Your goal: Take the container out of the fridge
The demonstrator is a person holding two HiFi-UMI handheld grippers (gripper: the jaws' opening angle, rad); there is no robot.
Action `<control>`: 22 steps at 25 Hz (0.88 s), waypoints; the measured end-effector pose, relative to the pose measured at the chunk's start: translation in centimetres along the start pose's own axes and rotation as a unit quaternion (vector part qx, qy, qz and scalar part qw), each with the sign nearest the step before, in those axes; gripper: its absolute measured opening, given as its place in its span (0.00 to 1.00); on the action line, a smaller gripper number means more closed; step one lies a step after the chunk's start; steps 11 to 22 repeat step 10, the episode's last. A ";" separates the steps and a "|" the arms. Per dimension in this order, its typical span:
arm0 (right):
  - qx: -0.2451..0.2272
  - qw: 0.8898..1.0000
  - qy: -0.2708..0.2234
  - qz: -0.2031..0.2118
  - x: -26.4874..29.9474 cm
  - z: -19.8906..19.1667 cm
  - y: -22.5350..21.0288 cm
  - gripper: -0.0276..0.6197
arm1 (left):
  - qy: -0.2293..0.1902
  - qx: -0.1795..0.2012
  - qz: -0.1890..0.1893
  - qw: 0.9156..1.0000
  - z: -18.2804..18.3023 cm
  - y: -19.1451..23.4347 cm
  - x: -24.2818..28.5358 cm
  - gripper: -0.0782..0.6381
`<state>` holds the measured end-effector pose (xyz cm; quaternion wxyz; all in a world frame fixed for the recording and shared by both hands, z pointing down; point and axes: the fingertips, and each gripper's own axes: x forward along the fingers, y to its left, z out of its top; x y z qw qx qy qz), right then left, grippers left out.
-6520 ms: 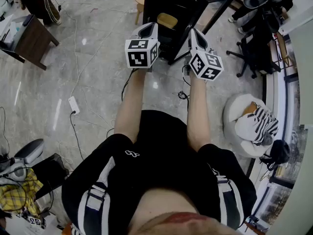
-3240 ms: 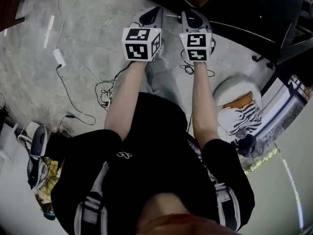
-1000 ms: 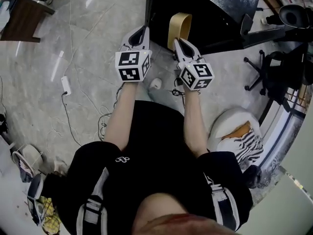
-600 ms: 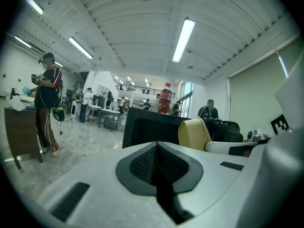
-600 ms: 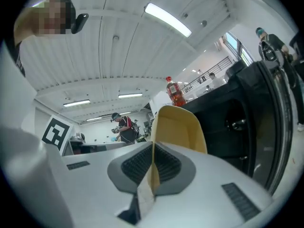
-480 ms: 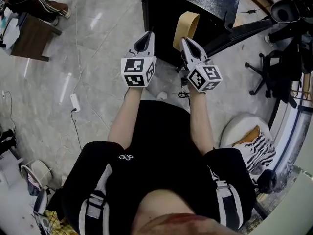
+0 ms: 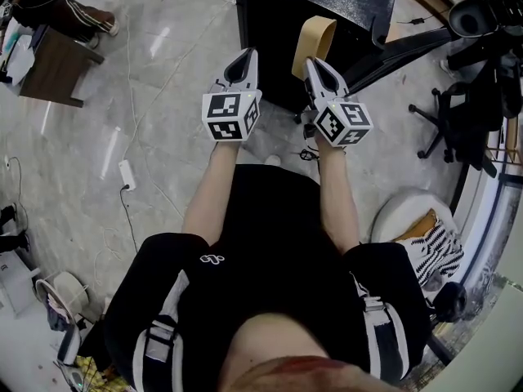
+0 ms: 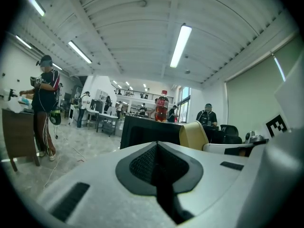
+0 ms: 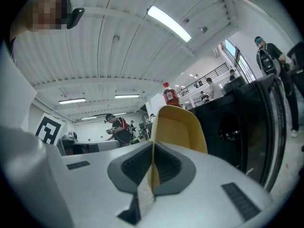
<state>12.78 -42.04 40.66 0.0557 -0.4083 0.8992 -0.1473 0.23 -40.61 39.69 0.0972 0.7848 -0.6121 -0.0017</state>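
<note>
One fridge (image 7: 274, 31): a black cabinet standing on the floor right in front of the person, its dark front (image 9: 237, 127) facing them.
Container: I cannot tell where it is; nothing behind that dark front can be made out from any view.
Red bottle (image 8: 161, 106): upright on top of the fridge.
Left gripper (image 7: 244, 55): held up at chest height and pointed at the fridge, apart from it. Its two jaws are pressed together with nothing between them.
Right gripper (image 7: 314, 64): level with the left one and just beside it. Its jaws are closed on each other too, leaving only a thin slit through which yellow shows, and they pinch nothing.
Marker cubes: one sits on the back of each gripper, above the person's bare forearms.
Yellow chair (image 7: 315, 39): its curved back is close against the fridge's right side, straight ahead of the right gripper's tips.
Floor (image 7: 163, 96): grey polished stone, with loose cables and a white power strip (image 7: 127, 174) off to the person's left.
Brown desk (image 7: 49, 64): well apart at the far left, with a person in dark clothes (image 8: 45, 108) standing by it.
Black office chair (image 7: 470, 113): over on the right.
White round seat (image 7: 400, 211): near the person's right side, with a striped cloth (image 7: 437, 239) lying on it.
</note>
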 end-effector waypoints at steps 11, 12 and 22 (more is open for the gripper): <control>-0.003 1.000 0.002 0.016 1.4 0.1 0.2 0.07 | -0.010 -0.007 0.020 1.000 0.3 1.2 -0.7 0.12; -0.003 1.000 0.002 0.016 1.4 0.1 0.2 0.07 | -0.010 -0.007 0.020 1.000 0.3 1.2 -0.7 0.12; -0.003 1.000 0.002 0.016 1.4 0.1 0.2 0.07 | -0.010 -0.007 0.020 1.000 0.3 1.2 -0.7 0.12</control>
